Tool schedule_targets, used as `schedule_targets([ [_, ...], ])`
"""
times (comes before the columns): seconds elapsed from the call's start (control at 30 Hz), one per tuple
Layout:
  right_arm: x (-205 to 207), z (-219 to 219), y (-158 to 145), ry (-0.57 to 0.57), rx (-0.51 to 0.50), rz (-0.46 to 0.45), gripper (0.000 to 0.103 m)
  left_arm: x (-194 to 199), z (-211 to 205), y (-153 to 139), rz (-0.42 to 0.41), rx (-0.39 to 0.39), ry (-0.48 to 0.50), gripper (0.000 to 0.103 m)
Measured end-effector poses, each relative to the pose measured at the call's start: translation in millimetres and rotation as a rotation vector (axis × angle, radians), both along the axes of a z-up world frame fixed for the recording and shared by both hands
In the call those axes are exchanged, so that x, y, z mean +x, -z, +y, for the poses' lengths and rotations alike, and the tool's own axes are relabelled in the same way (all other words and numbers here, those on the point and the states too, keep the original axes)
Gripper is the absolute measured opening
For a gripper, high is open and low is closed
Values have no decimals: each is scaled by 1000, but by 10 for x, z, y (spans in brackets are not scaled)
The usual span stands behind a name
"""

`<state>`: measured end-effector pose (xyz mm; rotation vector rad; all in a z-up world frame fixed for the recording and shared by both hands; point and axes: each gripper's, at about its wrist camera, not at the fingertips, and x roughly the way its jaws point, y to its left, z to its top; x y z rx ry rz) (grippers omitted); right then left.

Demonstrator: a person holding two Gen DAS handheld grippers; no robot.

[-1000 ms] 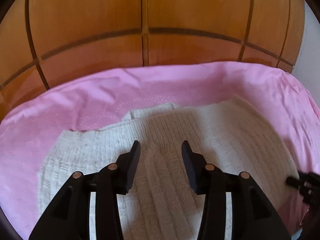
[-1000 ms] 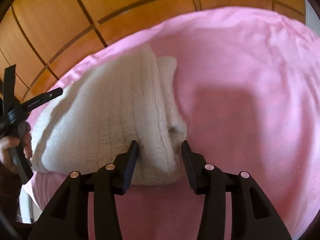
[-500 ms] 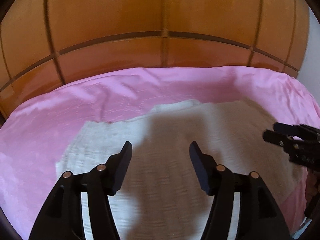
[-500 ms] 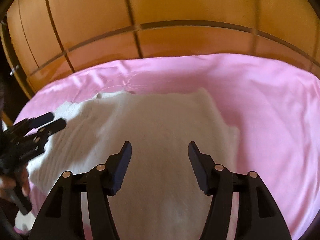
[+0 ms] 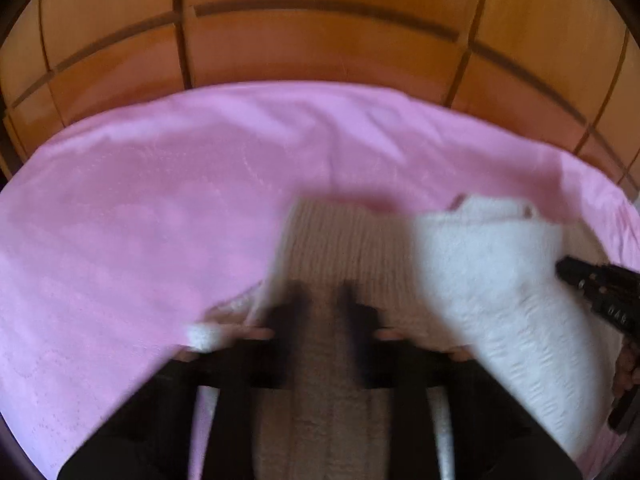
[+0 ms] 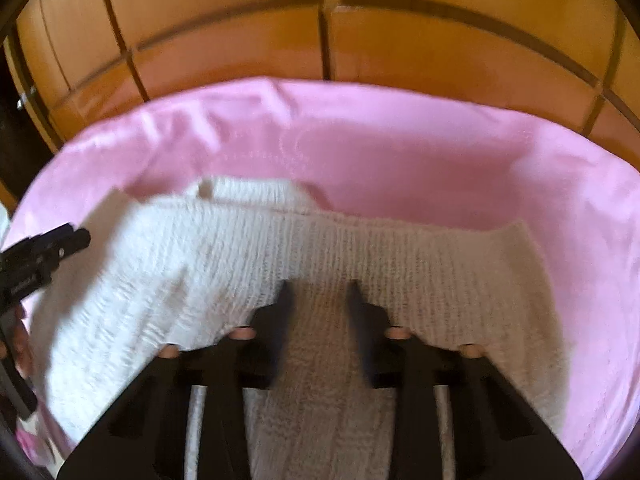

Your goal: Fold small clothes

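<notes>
A white knit garment [image 5: 480, 272] lies on a pink sheet [image 5: 140, 220]. My left gripper [image 5: 324, 304] sits at the garment's left edge, blurred. Its fingers stand close together, shut with knit cloth bunched between them. In the right wrist view the same garment [image 6: 440, 272] spreads across the sheet. My right gripper [image 6: 320, 296] is over its near part, jaws closing with a strip of knit filling the gap. Each gripper shows in the other's view: the right gripper [image 5: 592, 284] at the right edge, the left gripper [image 6: 44, 248] at the left edge.
Orange-brown wooden panels [image 5: 320, 40] rise behind the pink sheet [image 6: 400, 160]. A hand [image 6: 18, 344] holding the left gripper shows at the left border. Bare sheet stretches left of the garment in the left wrist view and behind it in the right wrist view.
Both grippers' jaws went from wide apart to nearly together on the knit. The left gripper moved to the garment's left edge, and a white part of the garment now stands raised at its right.
</notes>
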<state>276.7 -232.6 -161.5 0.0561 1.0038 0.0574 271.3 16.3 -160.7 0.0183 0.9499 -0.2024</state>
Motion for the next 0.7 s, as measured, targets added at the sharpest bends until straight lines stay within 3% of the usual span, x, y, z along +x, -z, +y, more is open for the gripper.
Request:
schedule_targets([
  [0.03, 3, 37, 23, -15, -13, -4, 6, 4, 2, 39, -7, 6, -3, 6],
  [0.13, 40, 86, 25, -4, -52, -35, 0, 70, 33, 134, 21, -25, -42, 5],
  [0.33, 112, 35, 65, 6, -36, -26, 0, 96, 8, 121, 19, -12, -87, 10],
  [0.37, 79, 5, 33, 2, -15, -30, 0, 48, 2, 69, 0, -11, -89, 20],
  [0.4, 23, -67, -23, 7, 21, -34, 2, -9, 33, 18, -16, -14, -97, 38],
  [0.47, -103, -264, -134, 45, 67, -57, 23, -166, 76, -87, -53, -56, -105, 44],
  [0.53, -323, -571, -273, 122, 101, -114, 56, -321, 77, -154, -71, -73, -101, 46],
  [0.57, -444, -737, -317, 158, 122, -132, 60, -369, 81, -171, -75, -77, -98, 46],
  [0.7, -797, -1312, -258, 280, 161, -105, 61, -709, 108, -207, -76, -121, -68, 50],
])
